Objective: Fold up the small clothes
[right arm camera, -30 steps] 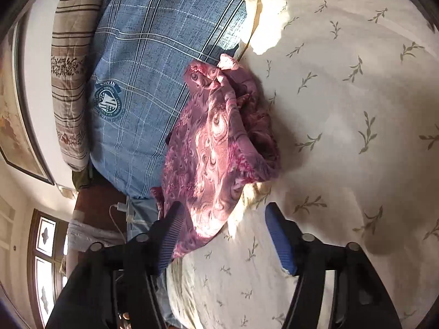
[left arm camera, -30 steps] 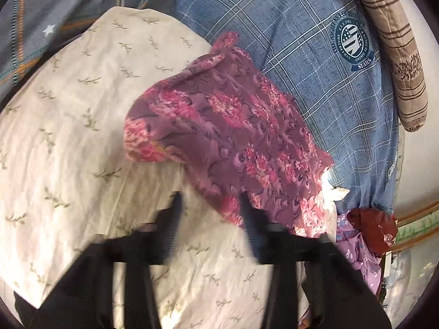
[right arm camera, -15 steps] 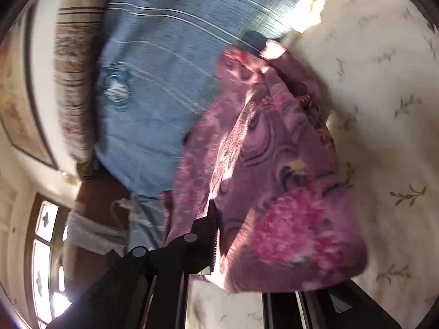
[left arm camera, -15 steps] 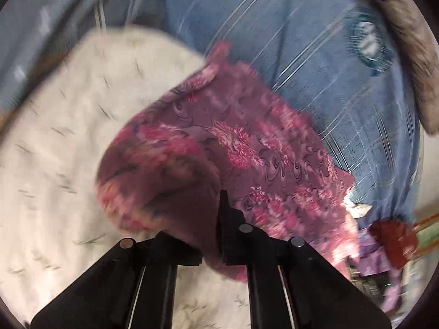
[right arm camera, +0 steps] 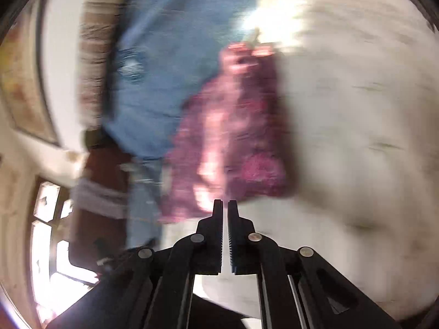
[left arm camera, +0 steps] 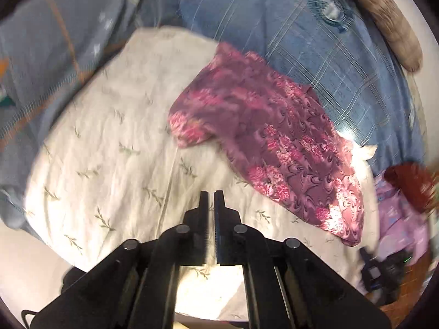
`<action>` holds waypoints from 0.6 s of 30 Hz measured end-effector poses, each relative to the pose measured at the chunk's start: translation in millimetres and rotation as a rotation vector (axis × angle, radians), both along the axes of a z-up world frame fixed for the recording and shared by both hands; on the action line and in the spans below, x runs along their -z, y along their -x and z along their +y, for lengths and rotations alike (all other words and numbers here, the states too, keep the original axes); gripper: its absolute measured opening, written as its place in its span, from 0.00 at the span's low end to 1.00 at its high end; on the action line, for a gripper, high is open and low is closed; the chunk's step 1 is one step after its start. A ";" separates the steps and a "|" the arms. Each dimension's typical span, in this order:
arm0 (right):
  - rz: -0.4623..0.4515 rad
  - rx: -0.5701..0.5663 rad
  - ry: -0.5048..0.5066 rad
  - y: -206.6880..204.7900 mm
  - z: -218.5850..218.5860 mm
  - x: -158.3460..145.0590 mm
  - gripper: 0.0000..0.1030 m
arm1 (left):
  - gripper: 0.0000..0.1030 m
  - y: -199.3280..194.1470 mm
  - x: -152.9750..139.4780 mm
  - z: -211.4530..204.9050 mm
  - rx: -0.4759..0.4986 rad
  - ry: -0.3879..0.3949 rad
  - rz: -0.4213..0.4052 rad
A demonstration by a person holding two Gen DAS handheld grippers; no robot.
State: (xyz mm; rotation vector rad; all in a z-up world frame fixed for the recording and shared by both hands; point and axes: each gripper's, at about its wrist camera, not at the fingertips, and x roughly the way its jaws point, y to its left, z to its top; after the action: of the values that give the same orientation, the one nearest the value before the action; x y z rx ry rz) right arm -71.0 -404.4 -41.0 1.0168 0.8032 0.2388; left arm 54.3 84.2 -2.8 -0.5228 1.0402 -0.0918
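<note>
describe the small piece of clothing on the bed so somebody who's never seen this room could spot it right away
Start at the cream sheet with little green sprigs spread over the bed. At its far edge, where it meets the blue plaid cover, lies the small garment, loosely folded and partly overlapping both. It is the only purple cloth with pink floral swirls; the lilac fabric nearby is paler.

left gripper (left arm camera: 210, 192) closed, right gripper (right arm camera: 225, 201) closed

cream leaf-print bedsheet (left arm camera: 109, 148), blue plaid cover (left arm camera: 315, 54), striped bolster (left arm camera: 389, 24), bright paned window (right arm camera: 52, 241)
</note>
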 end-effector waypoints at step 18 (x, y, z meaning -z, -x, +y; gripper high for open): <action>0.039 0.079 -0.046 -102.1 36.8 21.1 0.06 | 0.06 -107.2 26.2 8.1 -0.185 0.102 0.073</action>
State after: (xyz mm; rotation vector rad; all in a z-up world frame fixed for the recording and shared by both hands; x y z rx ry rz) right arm 31.1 -367.5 -62.0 1.0972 0.7945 0.1710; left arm 161.4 92.2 -29.0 -0.7167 1.0574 0.0385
